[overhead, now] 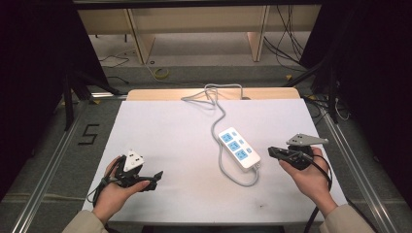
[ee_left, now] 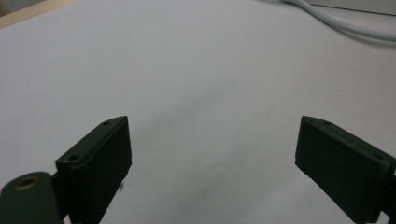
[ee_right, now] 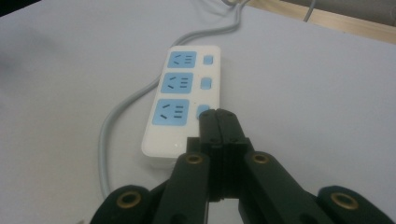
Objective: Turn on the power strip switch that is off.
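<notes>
White power strip (overhead: 238,148) lies lengthwise just ahead of the right tool (overhead: 273,152) — jaws pressed together, empty; the left tool (overhead: 154,178) — jaws spread — waits well apart on the worktop (overhead: 165,121).

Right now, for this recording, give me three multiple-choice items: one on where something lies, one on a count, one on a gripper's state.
1. Where does the power strip lie on the white table?
A. Near the right gripper
B. Under the left gripper
C. At the table's far left corner

2. How many blue sockets does the power strip have?
A. Two
B. Three
C. Five

3. How do the two grippers' jaws stand?
A. Both spread wide
B. Left closed, right spread
C. Left spread, right closed together

Answers:
1. A: the high view shows the strip just beside the right gripper's tip, far from the left one.
2. B: the right gripper view shows three blue sockets in a row, each with a small button beside it.
3. C: the left gripper view shows its jaws wide apart over bare table; the right gripper view shows its jaws pressed together, holding nothing.
</notes>
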The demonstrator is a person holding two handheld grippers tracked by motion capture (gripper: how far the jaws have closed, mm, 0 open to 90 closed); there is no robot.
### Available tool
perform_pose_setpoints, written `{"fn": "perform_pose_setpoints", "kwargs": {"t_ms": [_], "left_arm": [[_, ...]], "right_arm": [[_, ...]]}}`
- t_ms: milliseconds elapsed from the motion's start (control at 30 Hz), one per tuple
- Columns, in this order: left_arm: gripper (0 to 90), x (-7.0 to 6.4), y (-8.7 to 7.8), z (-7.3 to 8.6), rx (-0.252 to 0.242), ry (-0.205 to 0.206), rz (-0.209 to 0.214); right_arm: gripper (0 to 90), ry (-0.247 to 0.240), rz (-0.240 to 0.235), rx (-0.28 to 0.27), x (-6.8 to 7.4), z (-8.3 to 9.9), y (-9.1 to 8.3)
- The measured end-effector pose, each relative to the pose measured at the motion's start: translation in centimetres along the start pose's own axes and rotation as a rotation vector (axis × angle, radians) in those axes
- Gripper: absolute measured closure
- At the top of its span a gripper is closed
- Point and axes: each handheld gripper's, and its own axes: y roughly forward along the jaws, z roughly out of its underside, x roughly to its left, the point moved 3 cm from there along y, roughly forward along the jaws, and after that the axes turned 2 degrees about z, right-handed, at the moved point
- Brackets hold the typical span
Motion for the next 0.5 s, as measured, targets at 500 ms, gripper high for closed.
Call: {"fn": "perform_pose_setpoints", "kwargs": {"t_ms": [500], "left_arm": [[10.8, -0.01, -0.02, 0.00, -0.001, 0.002, -0.001]], "right_arm": [[90.0, -0.005, 0.002, 0.020, 0.13, -0.73, 0.78]]}}
